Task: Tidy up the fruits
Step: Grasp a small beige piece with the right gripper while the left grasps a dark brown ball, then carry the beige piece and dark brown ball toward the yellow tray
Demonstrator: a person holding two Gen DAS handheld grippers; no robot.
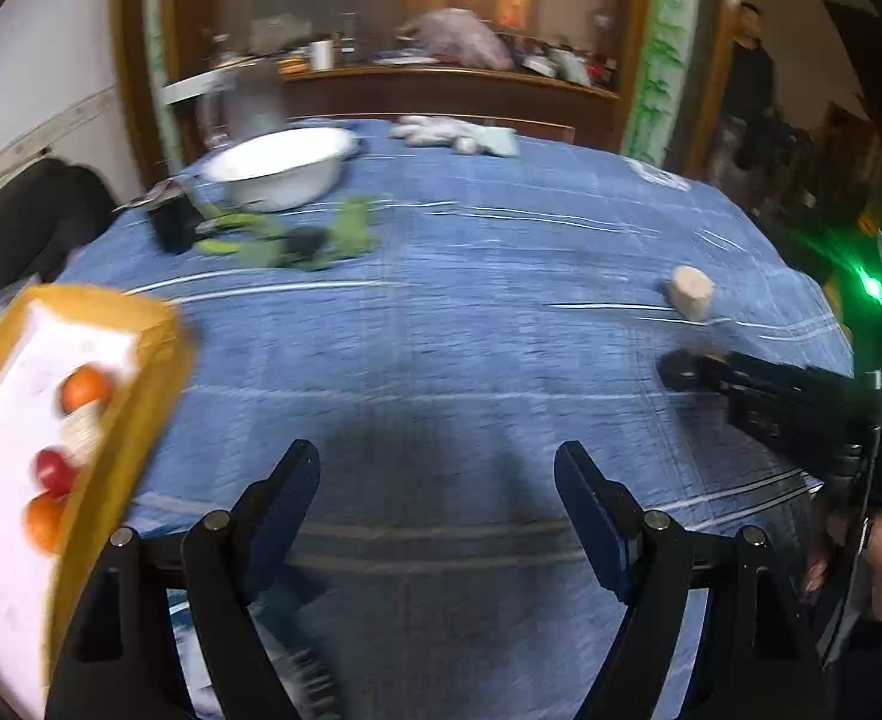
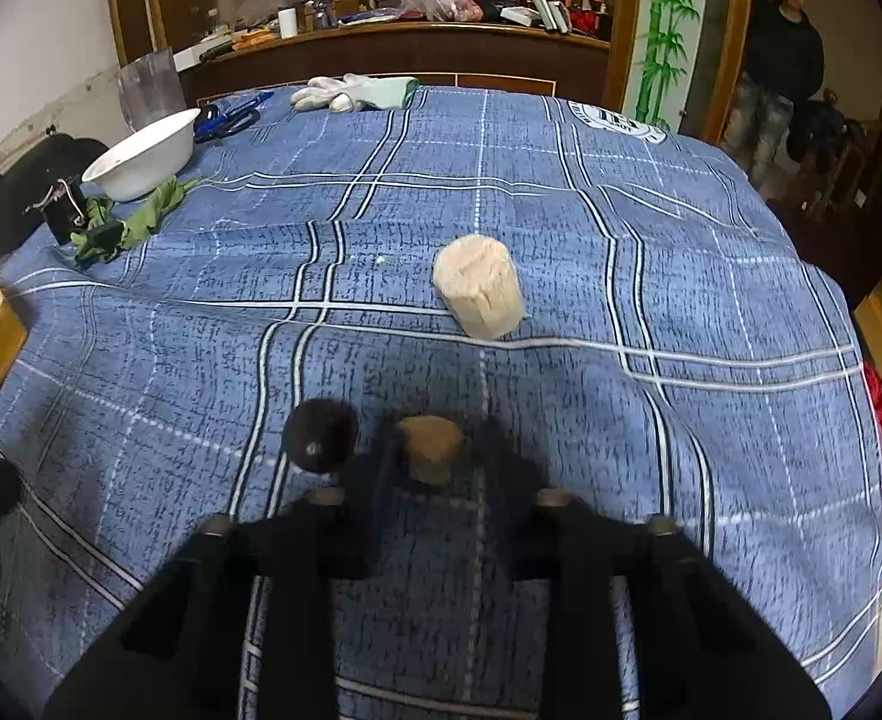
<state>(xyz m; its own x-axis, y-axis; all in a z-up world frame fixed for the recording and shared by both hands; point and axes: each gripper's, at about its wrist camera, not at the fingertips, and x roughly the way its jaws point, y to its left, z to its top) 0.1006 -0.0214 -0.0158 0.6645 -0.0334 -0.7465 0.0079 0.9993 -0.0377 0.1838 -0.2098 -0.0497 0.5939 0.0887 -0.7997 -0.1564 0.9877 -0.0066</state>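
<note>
Right gripper (image 2: 432,456) clamps a small tan, firm-looking fruit piece (image 2: 431,447) across its middle; left gripper (image 1: 438,480) gapes empty above the blue plaid tablecloth (image 1: 471,300).

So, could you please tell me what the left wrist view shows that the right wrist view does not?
Only the left wrist view shows inside the yellow box: two orange fruits, a red one and a pale piece between them. It also shows the open left claw.

Only the right wrist view shows the right claw around a small brown piece, a dark round fruit beside it, and blue scissors.

Both show the pale cylinder, white bowl, green cloth and white gloves.
</note>
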